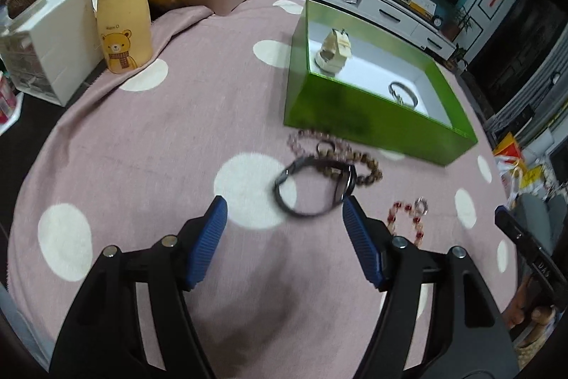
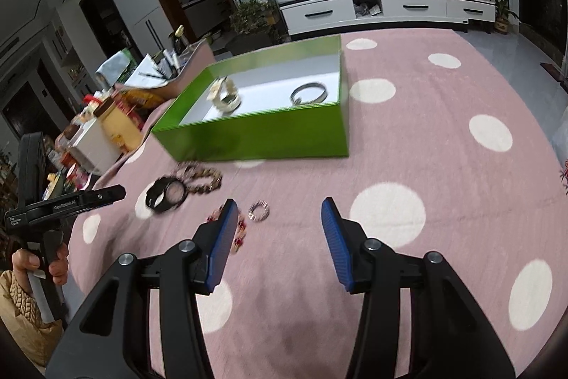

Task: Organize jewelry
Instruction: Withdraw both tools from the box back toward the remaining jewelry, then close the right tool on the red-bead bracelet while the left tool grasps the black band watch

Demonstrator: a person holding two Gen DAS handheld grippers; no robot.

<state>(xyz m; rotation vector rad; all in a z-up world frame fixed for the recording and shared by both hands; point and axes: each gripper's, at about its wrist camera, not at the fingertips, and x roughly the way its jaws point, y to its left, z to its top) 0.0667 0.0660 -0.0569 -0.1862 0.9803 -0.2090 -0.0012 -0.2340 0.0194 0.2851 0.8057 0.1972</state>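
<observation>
Both grippers, left (image 1: 284, 210) and right (image 2: 279, 214), hover with fingers spread, empty, near the black watch (image 1: 316, 187).

A black watch (image 1: 314, 189) lies flat just ahead of the left fingers (image 1: 209, 233), overlapping a brown bead bracelet (image 1: 362, 171). A red bead bracelet (image 1: 408, 219) and a small silver ring (image 2: 258, 211) lie by the right fingers (image 2: 222, 244). Farther ahead, an open green box (image 1: 355, 116) holds a cream watch (image 1: 333, 54) and a silver bangle (image 1: 403, 93).
</observation>
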